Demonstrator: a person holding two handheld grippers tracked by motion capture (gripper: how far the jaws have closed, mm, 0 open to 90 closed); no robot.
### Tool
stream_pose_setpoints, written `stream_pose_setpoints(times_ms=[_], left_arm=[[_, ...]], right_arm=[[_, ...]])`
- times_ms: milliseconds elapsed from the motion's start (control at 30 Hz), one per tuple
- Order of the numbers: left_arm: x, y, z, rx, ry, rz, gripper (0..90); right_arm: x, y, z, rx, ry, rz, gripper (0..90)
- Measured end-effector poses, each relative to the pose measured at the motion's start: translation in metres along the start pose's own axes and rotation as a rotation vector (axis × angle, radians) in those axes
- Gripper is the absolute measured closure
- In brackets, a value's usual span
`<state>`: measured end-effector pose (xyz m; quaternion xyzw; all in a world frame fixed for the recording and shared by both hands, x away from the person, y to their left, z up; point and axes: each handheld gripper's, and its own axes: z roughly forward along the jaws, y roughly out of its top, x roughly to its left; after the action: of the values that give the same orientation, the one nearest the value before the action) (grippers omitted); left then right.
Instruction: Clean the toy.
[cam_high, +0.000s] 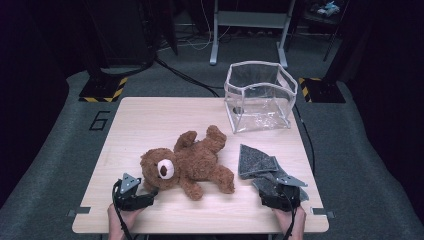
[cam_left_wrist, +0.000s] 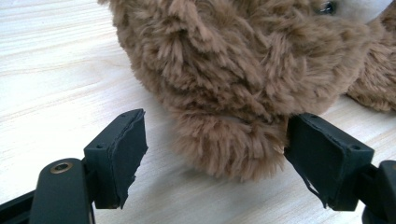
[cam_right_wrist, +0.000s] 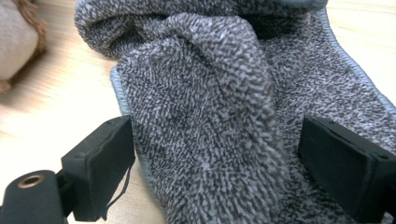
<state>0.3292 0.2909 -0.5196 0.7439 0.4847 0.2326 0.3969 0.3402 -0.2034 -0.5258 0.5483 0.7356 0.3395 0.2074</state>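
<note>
Fingers of left gripper (cam_left_wrist: 212, 158) apart around teddy bear (cam_high: 187, 162) ear, low centre; right gripper (cam_right_wrist: 212, 172) apart astride grey cloth (cam_high: 257, 162), lower right. Soft, light, squashy: best pinched deep. Clear bag (cam_high: 259, 97) beyond on tabletop (cam_high: 150, 120).

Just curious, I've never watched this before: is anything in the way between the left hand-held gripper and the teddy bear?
Nothing visible. The left hand-held gripper stands open right at the teddy bear, its fur already between the jaws.
</note>
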Motion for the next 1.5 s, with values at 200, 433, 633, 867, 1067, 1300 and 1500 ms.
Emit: stream_pose_setpoints(times_ms=[200,433,633,867,1067,1300,1500], left_arm=[[-0.003,0.0,0.005,0.018,-0.003,0.004,24.6],[-0.007,-0.002,0.011,0.047,0.007,0.016,63.6],[0.0,-0.001,0.014,0.027,-0.047,-0.033,81.4],[0.01,-0.003,0.01,-0.012,-0.144,-0.119,83.8],[0.01,-0.001,0.006,-0.02,-0.164,-0.125,83.9],[0.012,-0.004,0.01,-0.005,-0.169,-0.129,83.7],[0.011,-0.004,0.01,-0.005,-0.182,-0.135,83.8]], right_arm=[[-0.001,0.002,-0.01,-0.005,0.007,0.01,8.9],[0.001,0.009,-0.018,0.004,-0.026,-0.033,16.7],[0.0,0.022,-0.011,0.012,-0.018,-0.029,18.1],[0.004,0.039,0.009,0.041,-0.024,-0.054,18.4],[0.005,0.059,0.016,0.069,-0.047,-0.054,13.9],[0.001,0.071,0.042,0.151,0.011,-0.069,27.0],[0.0,0.069,0.043,0.115,0.009,-0.072,78.3]])
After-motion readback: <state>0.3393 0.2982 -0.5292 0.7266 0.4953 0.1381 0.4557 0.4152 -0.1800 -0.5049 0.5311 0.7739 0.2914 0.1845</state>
